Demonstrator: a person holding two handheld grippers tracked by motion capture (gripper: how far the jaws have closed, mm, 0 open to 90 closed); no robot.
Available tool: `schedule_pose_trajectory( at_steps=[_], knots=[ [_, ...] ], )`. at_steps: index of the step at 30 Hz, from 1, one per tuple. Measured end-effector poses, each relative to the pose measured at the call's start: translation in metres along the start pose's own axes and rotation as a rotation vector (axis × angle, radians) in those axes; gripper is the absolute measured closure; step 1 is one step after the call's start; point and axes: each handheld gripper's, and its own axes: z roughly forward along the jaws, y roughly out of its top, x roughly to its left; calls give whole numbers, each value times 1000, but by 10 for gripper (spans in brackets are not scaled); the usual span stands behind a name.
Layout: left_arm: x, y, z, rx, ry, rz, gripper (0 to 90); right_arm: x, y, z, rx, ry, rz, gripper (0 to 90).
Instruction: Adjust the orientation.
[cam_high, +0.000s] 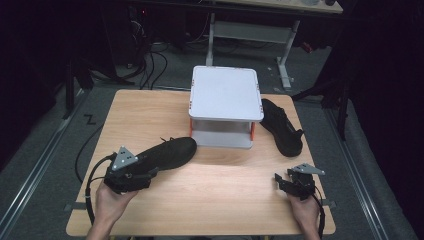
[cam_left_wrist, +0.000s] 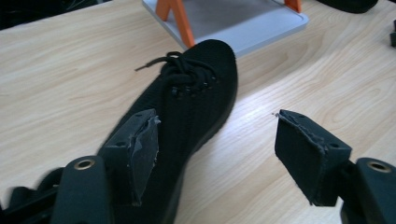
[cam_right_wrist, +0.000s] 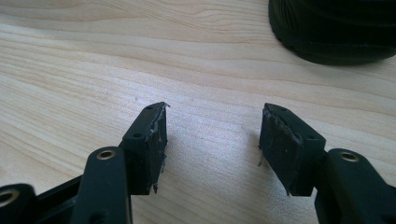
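Note:
A black lace-up shoe (cam_high: 167, 152) lies on the wooden table (cam_high: 225, 200), its toe pointing toward a white stand (cam_high: 226, 92). My left gripper (cam_high: 149, 174) hovers over its heel end. In the left gripper view the shoe (cam_left_wrist: 196, 93) runs up from beneath the left pad (cam_left_wrist: 142, 149), while the other pad (cam_left_wrist: 299, 149) stands over bare wood, so the left gripper (cam_left_wrist: 217, 119) is open and grips nothing. A second black shoe (cam_high: 282, 127) lies to the right of the stand. My right gripper (cam_high: 281, 181) rests near the front right, open and empty (cam_right_wrist: 212, 109), with the second shoe (cam_right_wrist: 336, 28) beyond it.
The white stand has two levels on orange legs (cam_left_wrist: 180, 18), with a low grey shelf (cam_left_wrist: 252, 23) under the top. Bare wood stretches between my two grippers. Beyond the table are cables and a desk frame (cam_high: 285, 60) on a dark floor.

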Motion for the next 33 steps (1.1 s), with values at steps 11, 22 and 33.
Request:
schedule_pose_trajectory(
  at_steps=[11,22,33],
  knots=[
    [19,2,9,74,28,26,309,0,0,0,0,0,0,416],
    [36,-15,24,134,24,70,412,0,0,0,0,-1,0,416],
    [36,-24,41,160,10,103,501,0,0,0,0,-3,2,414]
  ],
)
